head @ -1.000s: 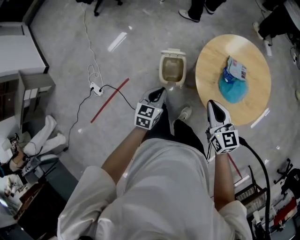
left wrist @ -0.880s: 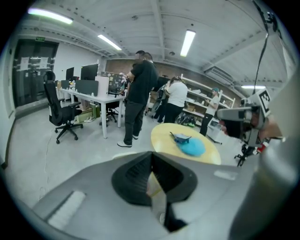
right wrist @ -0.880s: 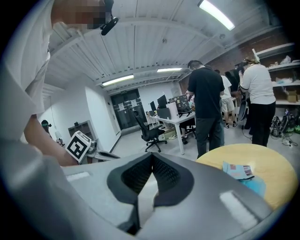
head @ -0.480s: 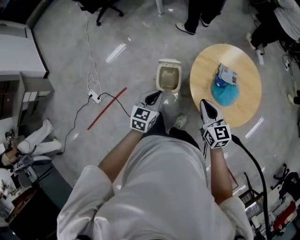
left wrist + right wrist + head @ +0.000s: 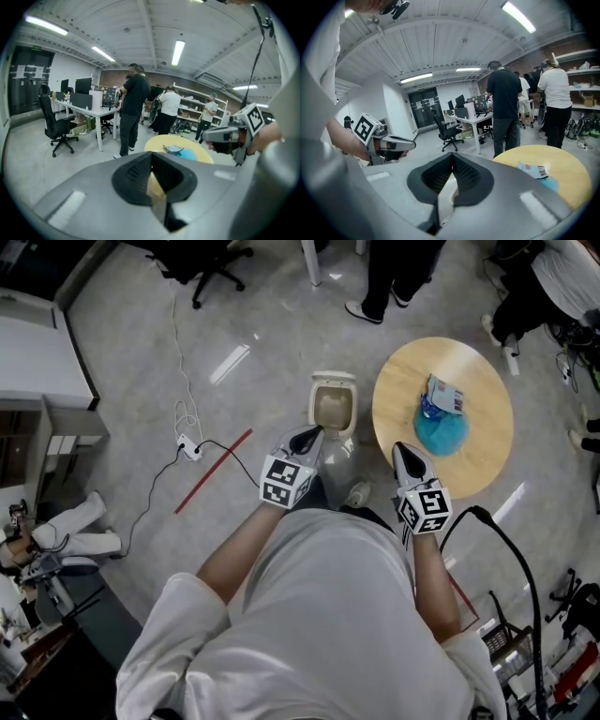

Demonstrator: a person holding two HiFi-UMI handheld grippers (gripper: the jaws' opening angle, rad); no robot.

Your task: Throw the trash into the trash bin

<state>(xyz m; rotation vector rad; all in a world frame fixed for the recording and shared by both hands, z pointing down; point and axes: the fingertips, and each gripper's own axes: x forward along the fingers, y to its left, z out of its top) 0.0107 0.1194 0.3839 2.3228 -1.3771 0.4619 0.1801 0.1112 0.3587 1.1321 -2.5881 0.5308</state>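
Holds the left tongs (image 5: 315, 433) shut, pad against pad, with nothing between them; points them forward and somewhat down, above the floor (image 5: 141, 352), tip close to the near edge of the trash bin (image 5: 333, 407) as seen from the head view. Holds the right tongs (image 5: 400, 448) likewise closed and empty, tip over the near left rim of the round wooden table (image 5: 483, 451).

Finds the trash untouched on that table, in two pieces: a blue crumpled wad (image 5: 441, 432) near the centre and a printed packet (image 5: 445, 397) lying against its far side, touching it. Both well apart from either pair of tongs.

Places the trash bin, beige, on the floor just beside the table's left edge, upright, lid raised, interior visible from above. Cannot tell whether anything lies inside.

Records on the floor to the left a red strip (image 5: 214, 471) and a white power strip (image 5: 191, 447) with trailing cable. Notes an office chair (image 5: 202, 263) at the far edge and a person standing (image 5: 389, 277) beyond the table.
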